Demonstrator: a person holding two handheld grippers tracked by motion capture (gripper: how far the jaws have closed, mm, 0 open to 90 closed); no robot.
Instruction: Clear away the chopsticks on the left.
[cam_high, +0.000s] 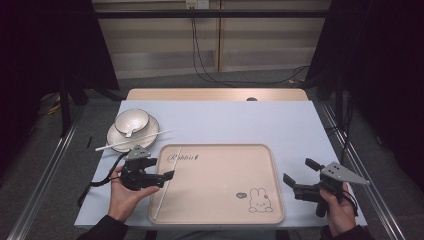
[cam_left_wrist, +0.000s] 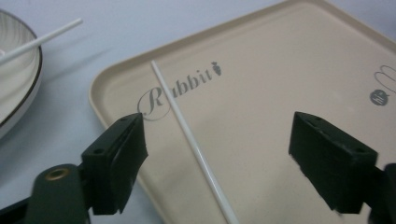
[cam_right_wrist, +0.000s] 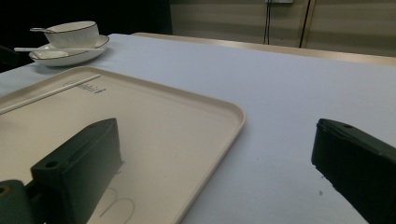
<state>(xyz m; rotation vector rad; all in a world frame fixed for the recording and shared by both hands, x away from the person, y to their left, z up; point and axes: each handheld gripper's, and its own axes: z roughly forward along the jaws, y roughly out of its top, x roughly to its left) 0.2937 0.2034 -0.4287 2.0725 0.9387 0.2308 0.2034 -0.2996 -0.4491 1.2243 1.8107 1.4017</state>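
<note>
Chopstick (cam_high: 166, 181) lies loose along left edge of tray (cam_high: 270, 175); second chopstick (cam_high: 131, 141) rests across plate (cam_high: 116, 137) near table's far-left corner. Left gripper (cam_high: 161, 179) jaws released, straddling tray chopstick. Right gripper (cam_high: 298, 175) released, idle beyond tray's right edge. Judged step: first chopstick set down; next calls for reach to second, clamp thin shaft squarely.

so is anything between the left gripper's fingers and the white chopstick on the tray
Nothing visible. The left gripper is open, and the chopstick on the tray lies in the gap between its fingers.

High view: overhead, facing forward, far. Both gripper views: low, close, along own jaws. Shared: beige tray (cam_high: 220, 180), white chopstick (cam_left_wrist: 196, 149).
</note>
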